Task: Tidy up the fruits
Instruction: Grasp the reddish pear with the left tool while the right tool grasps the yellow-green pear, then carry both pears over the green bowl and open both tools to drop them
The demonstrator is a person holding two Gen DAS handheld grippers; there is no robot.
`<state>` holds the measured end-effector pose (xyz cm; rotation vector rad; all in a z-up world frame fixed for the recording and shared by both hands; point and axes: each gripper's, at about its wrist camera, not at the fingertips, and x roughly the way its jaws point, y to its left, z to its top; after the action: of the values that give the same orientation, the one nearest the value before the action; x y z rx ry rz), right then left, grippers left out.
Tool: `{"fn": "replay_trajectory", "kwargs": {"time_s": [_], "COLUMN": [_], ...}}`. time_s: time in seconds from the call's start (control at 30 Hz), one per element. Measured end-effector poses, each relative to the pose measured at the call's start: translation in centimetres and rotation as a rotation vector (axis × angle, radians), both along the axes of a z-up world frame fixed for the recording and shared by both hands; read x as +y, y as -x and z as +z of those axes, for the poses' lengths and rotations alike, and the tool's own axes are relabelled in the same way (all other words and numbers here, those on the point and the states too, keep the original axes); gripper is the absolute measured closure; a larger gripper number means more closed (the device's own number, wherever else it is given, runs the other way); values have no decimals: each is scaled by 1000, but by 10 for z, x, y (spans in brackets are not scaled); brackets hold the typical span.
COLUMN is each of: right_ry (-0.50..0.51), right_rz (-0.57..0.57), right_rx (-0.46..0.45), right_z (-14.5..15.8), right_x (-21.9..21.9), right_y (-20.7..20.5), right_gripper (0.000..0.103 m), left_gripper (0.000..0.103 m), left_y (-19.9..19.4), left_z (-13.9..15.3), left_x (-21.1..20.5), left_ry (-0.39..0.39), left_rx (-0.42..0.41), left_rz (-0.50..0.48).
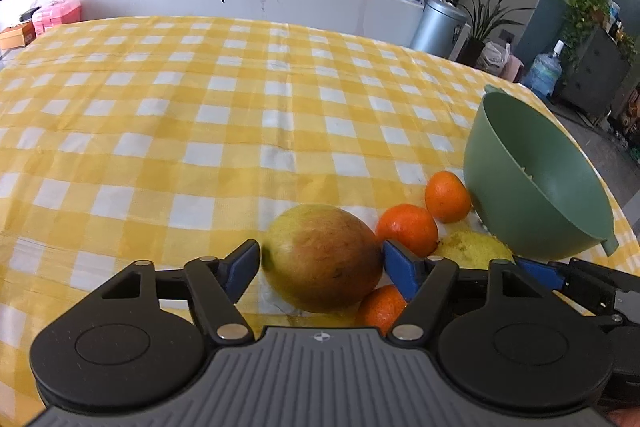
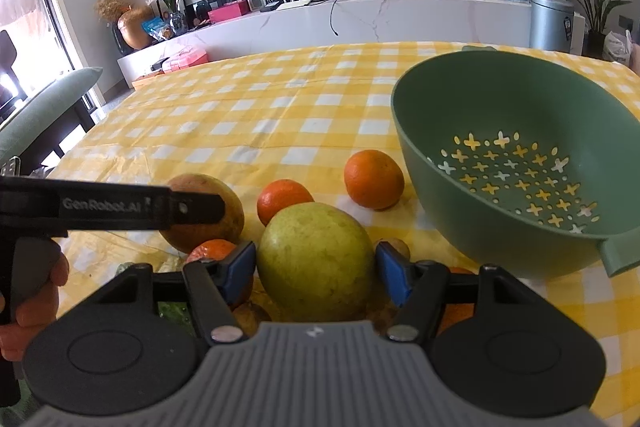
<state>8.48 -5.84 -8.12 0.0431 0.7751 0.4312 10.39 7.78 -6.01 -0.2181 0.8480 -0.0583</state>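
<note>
Yellow checked tablecloth (image 2: 260, 107) holds every fruit while the green colander (image 2: 520, 155) sits empty, so I've sorted 0: left gripper (image 1: 320, 263) brackets the reddish mango (image 1: 320, 259), right gripper (image 2: 316, 263) brackets the green-yellow fruit (image 2: 316, 259), neither visibly clamped.

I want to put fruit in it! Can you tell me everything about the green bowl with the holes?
The green bowl looks like smooth matte plastic, really a colander: its bottom is pierced with little cross-shaped and round holes, and the yellow checked cloth shows through them. A small flat handle sticks out of the rim at the near side, another at the far side. It sits upright on the cloth, right of the fruit, with nothing inside. An orange lies close beside it; whether they touch is unclear.
</note>
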Motion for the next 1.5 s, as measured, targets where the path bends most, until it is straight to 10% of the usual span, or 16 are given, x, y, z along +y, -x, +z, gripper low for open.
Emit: {"fn": "replay_trajectory", "kwargs": {"time_s": [0.77, 1.03, 1.5], "right_ry": [-50, -60, 144], "right_rz": [-11, -44, -3], "right_rx": [-112, -209, -70], "right_z": [24, 69, 80], "right_x": [-12, -45, -109], "right_y": [25, 38, -37], "right_gripper": [41, 41, 41], "left_gripper": [26, 26, 26], "left_y": [28, 24, -37], "left_z": [38, 84, 86], "left_x": [-3, -38, -149], "left_ry": [-7, 23, -148], "left_rx": [-156, -180, -120], "left_rz": [3, -135, -407]}}
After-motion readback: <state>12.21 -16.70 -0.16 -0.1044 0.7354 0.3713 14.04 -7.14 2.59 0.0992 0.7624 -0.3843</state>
